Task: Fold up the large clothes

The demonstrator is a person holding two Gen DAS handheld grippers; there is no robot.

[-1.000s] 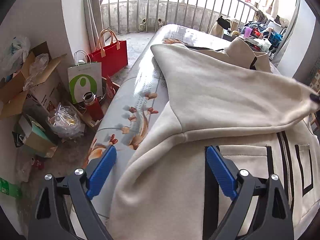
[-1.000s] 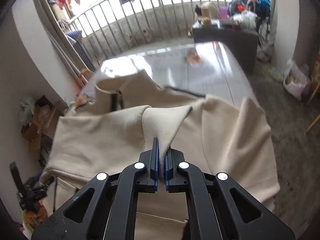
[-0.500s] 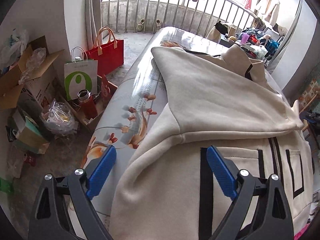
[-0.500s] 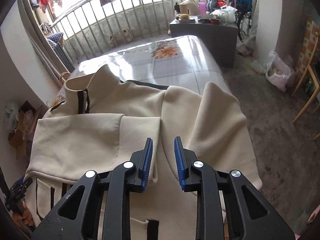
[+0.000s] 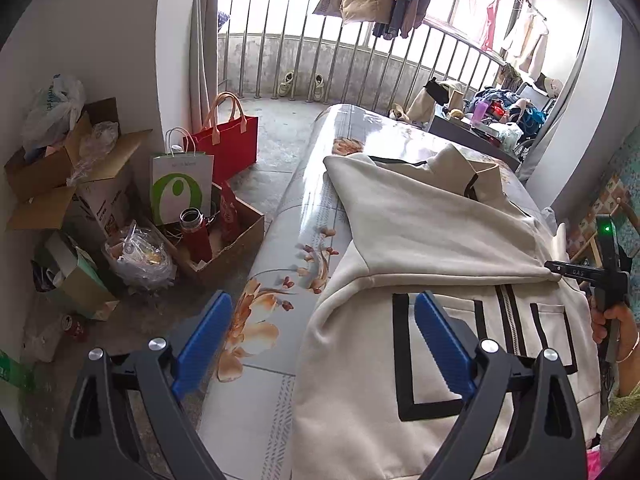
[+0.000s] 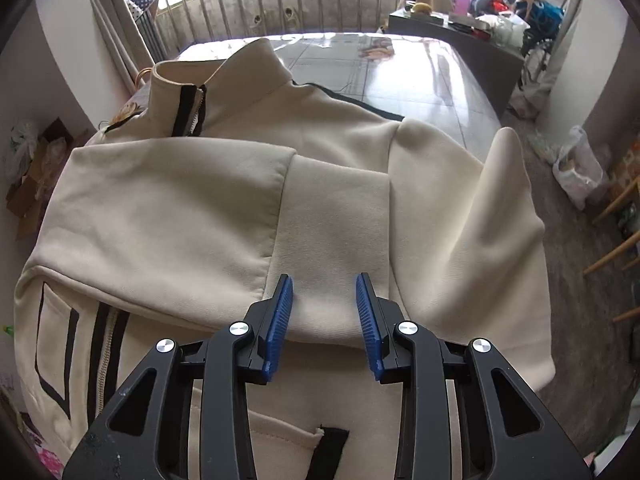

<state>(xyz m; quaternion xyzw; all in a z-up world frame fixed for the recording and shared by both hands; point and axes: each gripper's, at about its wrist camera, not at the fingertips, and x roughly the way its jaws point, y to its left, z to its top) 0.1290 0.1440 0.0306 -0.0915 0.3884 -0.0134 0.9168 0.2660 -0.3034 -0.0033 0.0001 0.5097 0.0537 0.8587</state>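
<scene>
The right gripper (image 6: 325,322) hangs with fingers spread over the cuff (image 6: 332,248) of the sleeve folded across the cream jacket (image 6: 168,208) on the desk (image 6: 400,76). The left gripper (image 5: 320,344), fingers wide, holds nothing. The other sleeve (image 6: 508,220) droops off the edge (likely to drag the fold loose).

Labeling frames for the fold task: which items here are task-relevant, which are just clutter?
In the job:
- beige jacket, one sleeve folded across it
- table under it
- left gripper, right gripper, both open

Lying about:
- red bag
- cardboard boxes
- red flask
</scene>
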